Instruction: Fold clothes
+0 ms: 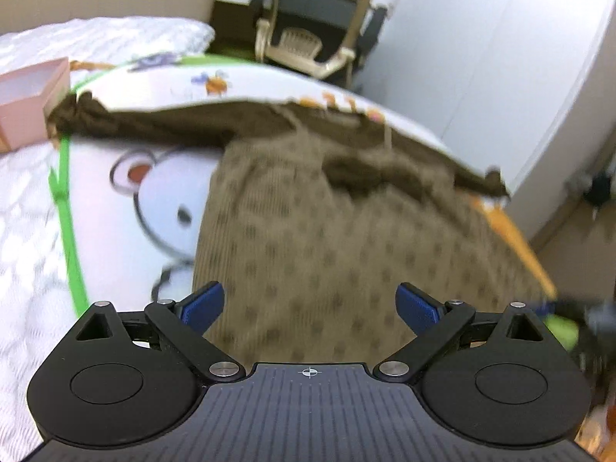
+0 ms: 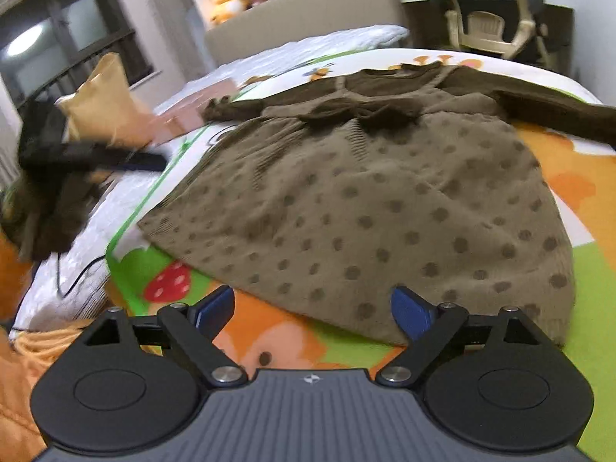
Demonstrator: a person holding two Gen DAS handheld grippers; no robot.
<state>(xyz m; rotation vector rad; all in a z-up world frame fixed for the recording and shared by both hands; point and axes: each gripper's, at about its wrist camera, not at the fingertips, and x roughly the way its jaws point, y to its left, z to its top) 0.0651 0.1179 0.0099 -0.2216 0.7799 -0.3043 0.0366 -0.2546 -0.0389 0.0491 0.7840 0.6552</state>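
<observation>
The brown polka-dot knit dress point(image 2: 358, 192) lies spread flat on the cartoon-print bed cover point(image 2: 569, 177), sleeves out, no fold showing. Left tongs point(image 1: 310, 304) hover over its skirt, right tongs point(image 2: 312, 308) before its hem, both spread, holding nothing.

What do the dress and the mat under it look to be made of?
Dress: looks like matte knit, likely wool or acrylic; fine ribbing shows in the dotted tan skirt, with darker brown knit sleeves and bow. Mat: smooth printed sheet with a cartoon pattern, flat and unwrinkled, perhaps foam or plastic; the look leaves it open.
</observation>
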